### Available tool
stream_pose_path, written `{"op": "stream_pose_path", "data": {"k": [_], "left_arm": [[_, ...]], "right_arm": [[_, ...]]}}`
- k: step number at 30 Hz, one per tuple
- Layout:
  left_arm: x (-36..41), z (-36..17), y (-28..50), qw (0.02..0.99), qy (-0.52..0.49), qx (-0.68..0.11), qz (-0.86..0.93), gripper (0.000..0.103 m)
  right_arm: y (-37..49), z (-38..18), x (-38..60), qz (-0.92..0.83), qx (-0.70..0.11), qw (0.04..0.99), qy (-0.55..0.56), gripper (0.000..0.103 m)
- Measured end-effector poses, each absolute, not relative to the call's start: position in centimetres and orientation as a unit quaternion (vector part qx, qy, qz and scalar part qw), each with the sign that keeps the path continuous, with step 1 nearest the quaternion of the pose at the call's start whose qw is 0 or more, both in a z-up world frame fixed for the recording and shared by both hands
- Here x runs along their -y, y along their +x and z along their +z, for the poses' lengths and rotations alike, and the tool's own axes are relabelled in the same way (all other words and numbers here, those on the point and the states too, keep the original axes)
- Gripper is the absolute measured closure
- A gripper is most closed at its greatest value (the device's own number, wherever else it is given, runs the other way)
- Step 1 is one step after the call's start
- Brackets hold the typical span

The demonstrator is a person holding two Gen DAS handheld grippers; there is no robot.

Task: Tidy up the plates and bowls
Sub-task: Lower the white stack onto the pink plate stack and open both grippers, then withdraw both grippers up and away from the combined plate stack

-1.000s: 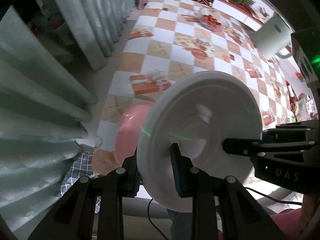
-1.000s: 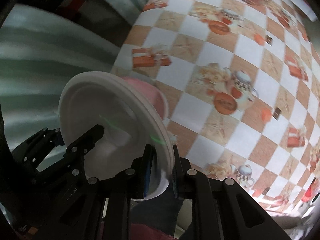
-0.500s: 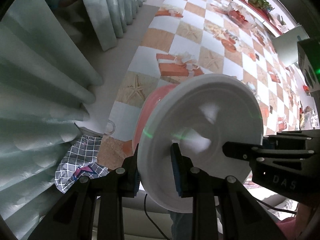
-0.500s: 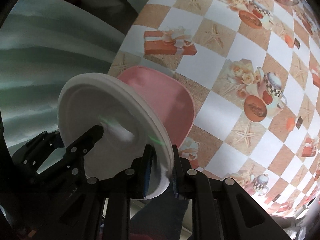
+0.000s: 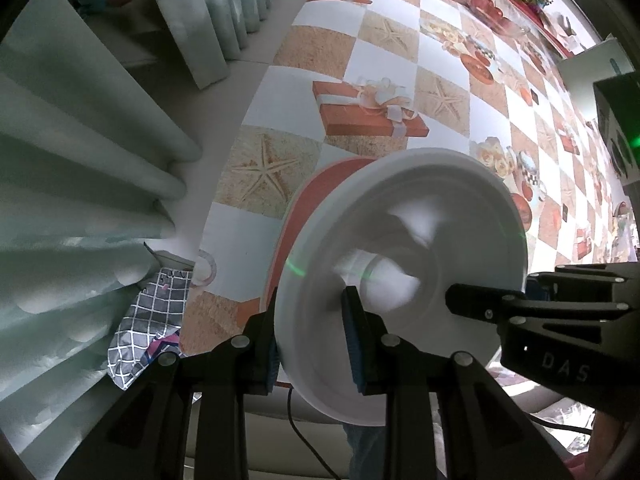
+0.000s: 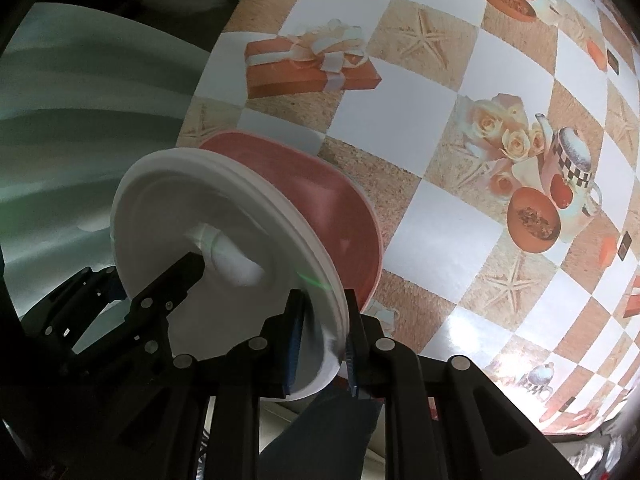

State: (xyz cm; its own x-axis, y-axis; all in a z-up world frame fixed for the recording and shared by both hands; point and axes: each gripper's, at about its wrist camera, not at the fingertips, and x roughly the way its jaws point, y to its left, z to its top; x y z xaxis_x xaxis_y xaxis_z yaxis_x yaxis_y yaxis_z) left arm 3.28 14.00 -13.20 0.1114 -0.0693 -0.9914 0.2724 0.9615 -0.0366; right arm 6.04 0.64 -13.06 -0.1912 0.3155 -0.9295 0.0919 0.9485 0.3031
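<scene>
A white plate (image 5: pixel 404 276) is held between both grippers, tilted on edge above the table's near corner. My left gripper (image 5: pixel 314 340) is shut on its rim on one side; my right gripper (image 6: pixel 320 340) is shut on the rim on the other side, and its black fingers (image 5: pixel 520 304) show at the right of the left wrist view. The plate (image 6: pixel 208 248) shows its inner face in the right wrist view. A pink plate (image 6: pixel 340 220) lies flat on the table right behind and under it, also seen in the left wrist view (image 5: pixel 316 188).
The table (image 5: pixel 400 60) has a checked cloth printed with gift boxes, starfish and teapots. Pale green curtains (image 5: pixel 80 140) hang left of the table edge. A checked cloth (image 5: pixel 148 320) lies below the corner. A glass bowl of red fruit (image 5: pixel 492 8) stands far back.
Both grippers have carried the white plate nearer to the pink plate at the table's near corner; the pink plate looms larger behind it. The grips are unchanged.
</scene>
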Motion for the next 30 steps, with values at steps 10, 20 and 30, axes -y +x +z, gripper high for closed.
{"op": "stream_pose_path", "data": {"k": [10, 20, 30], "left_arm": [[-13.9, -12.1, 2.5, 0.773, 0.1, -0.62, -0.089, 0.024], [-14.8, -10.5, 1.0, 0.778, 0.114, -0.613, -0.083, 0.009], [-13.6, -7.4, -1.9, 0.795, 0.125, -0.583, -0.106, 0.009]], "right_arm": [[5.9, -11.5, -1.1, 0.093, -0.759, 0.634, 0.115, 0.08], [5.8, -8.2, 1.2, 0.086, -0.74, 0.656, 0.123, 0.004], [4.3, -4.4, 0.6, 0.092, -0.719, 0.687, 0.047, 0.001]]}}
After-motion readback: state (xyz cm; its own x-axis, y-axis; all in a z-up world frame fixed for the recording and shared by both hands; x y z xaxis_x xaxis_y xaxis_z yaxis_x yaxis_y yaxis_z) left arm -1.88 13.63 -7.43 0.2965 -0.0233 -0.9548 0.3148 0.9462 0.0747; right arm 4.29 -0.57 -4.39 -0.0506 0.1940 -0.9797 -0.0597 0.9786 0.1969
